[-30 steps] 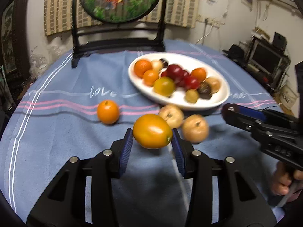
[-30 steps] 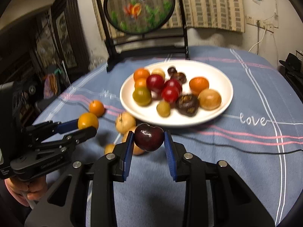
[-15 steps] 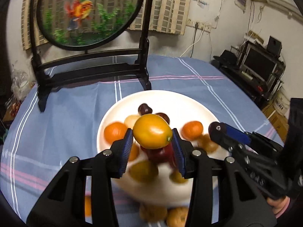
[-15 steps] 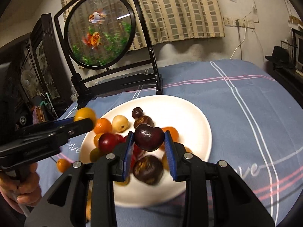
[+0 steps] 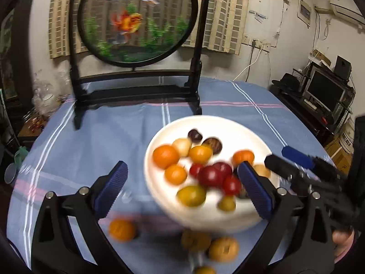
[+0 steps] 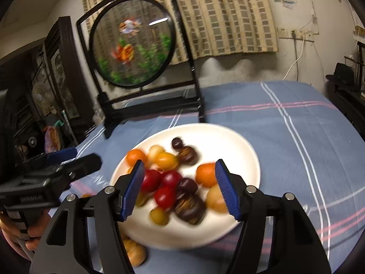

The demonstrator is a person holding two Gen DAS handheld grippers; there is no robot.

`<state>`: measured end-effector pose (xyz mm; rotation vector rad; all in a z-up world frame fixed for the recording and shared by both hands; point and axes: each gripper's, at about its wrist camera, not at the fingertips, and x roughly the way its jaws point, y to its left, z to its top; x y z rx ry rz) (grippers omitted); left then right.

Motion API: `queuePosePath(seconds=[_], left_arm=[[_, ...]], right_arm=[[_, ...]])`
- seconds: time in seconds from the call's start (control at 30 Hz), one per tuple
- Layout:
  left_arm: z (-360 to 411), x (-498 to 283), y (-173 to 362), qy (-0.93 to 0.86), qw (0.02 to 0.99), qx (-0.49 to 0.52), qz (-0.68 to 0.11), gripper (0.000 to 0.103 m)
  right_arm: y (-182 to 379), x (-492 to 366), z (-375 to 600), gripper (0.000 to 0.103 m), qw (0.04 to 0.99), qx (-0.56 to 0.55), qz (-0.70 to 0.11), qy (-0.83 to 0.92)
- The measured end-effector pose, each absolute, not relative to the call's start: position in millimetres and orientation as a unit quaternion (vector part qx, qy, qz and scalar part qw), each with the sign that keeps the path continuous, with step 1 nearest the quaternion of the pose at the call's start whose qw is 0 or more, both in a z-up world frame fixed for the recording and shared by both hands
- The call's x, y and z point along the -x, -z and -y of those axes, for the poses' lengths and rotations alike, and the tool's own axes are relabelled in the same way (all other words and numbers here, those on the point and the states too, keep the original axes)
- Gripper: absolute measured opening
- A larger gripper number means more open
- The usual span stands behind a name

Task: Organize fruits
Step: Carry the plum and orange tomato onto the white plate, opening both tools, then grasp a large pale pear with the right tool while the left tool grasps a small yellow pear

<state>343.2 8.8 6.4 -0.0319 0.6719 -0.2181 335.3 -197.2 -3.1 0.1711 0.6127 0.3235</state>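
Note:
A white plate (image 5: 230,132) (image 6: 219,141) on the blue tablecloth holds several small fruits: orange, red, yellow and dark ones. My left gripper (image 5: 182,187) hangs over the plate's near side. Its jaws are opening wide and nothing is between the pads. A yellow-orange fruit (image 5: 200,154) (image 6: 166,161) lies among the others. My right gripper (image 6: 180,189) is also above the plate with its jaws opening, and a dark red fruit (image 6: 186,186) rests on the pile below, free of the pads. An orange (image 5: 122,229) and two tan fruits (image 5: 223,248) lie on the cloth in front of the plate.
A round goldfish screen (image 5: 136,20) (image 6: 132,41) on a black stand rises behind the plate. In the left wrist view the other gripper (image 5: 294,162) reaches in from the right, a hand (image 5: 342,244) beneath it. A monitor (image 5: 324,91) stands beyond the table's right edge.
Both grippers travelled forward from the near cloth to above the plate. Each then opened, and the yellow-orange fruit and the dark red fruit left the jaws and now lie on the plate.

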Motion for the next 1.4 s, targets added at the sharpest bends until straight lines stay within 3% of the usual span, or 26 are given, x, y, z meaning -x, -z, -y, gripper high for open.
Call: queuePosePath(seconds=[0.27, 0.43, 1.4], left_arm=[[-43, -240, 35, 0.072, 0.947, 0.028, -0.313, 0.101], [-54, -219, 56, 0.064, 0.934, 0.043, -0.349, 0.101], [-43, -213, 54, 0.067, 0.937, 0.012, -0.343, 0.101]], right_arm=[[34, -266, 167, 0.065, 0.918, -0.035, -0.343, -0.197], [47, -256, 147, 0.065, 0.914, 0.032, -0.356, -0.19], [70, -279, 120, 0.058, 0.89, 0.035, -0.402, -0.211]])
